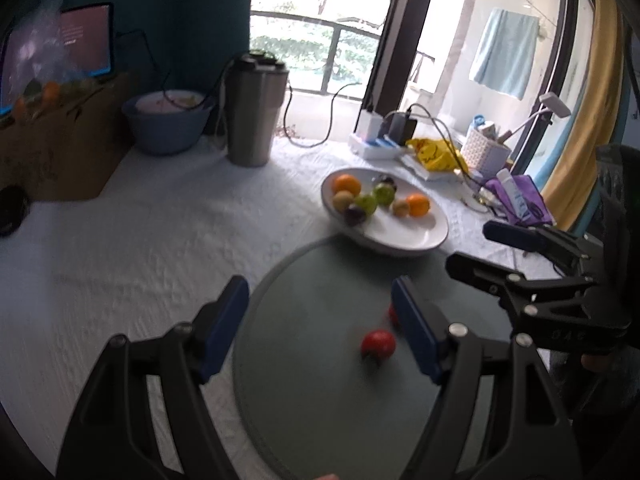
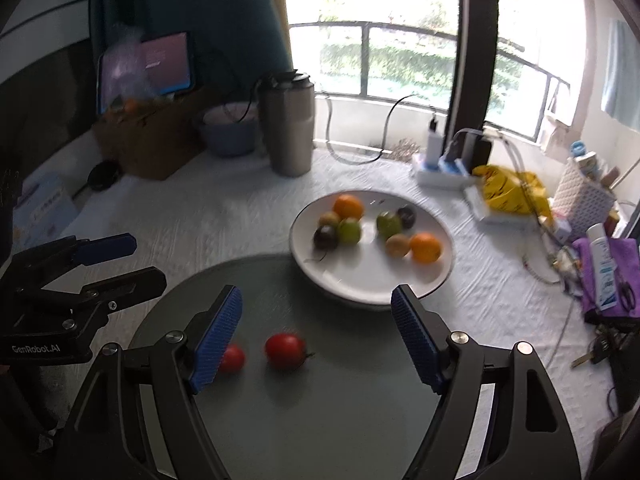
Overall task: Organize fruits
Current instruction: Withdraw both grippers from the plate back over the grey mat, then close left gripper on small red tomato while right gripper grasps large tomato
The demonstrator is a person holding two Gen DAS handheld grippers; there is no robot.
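**Two tomatoes on the grey mat, both grippers empty**

Left wrist view: the left gripper (image 1: 320,320) stands with its blue pads well apart and nothing between them, above the round grey mat (image 1: 312,400). A red tomato (image 1: 378,344) lies on the mat just inside the right-hand pad; it is round, with no clear long axis, and its stem cannot be made out. A second tomato (image 1: 393,314) peeks from behind that pad. Beyond the mat's far edge sits the white bowl (image 1: 404,232) with oranges, green fruits, kiwis and dark fruits. The right gripper (image 1: 476,248) shows at the right, jaws parted, empty.

Right wrist view: the right gripper (image 2: 318,328) is spread wide, gripping nothing. The larger tomato (image 2: 285,350) lies between the pads, touching neither, its stem pointing right. The smaller tomato (image 2: 233,358) is half hidden behind the left-hand pad. The left gripper (image 2: 136,260) is at the left, open.
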